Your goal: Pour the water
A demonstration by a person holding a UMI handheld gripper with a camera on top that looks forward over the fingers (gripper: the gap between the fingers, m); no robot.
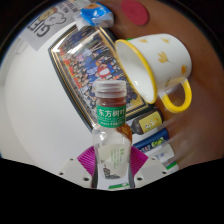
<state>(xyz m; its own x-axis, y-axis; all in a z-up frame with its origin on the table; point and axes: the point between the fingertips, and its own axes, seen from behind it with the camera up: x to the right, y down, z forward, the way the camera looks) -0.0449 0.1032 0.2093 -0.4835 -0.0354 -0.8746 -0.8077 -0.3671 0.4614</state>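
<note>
My gripper point(112, 163) is shut on a clear plastic bottle point(111, 140) with a green label and a white cap. The bottle stands upright between the pink pads point(88, 160), which press on both its sides. Just beyond the bottle's cap, a cream mug point(153, 62) with small yellow hearts and a yellow rim and handle lies tilted, its mouth turned toward the bottle. The mug rests partly on a printed metal tray point(82, 62). I see no water stream.
The tray with a colourful picture lies on a white table point(30, 120). Small boxes point(150, 125) sit right of the bottle, below the mug's handle. A blue and white packet point(97, 14) and a brown round object point(133, 12) lie beyond the tray.
</note>
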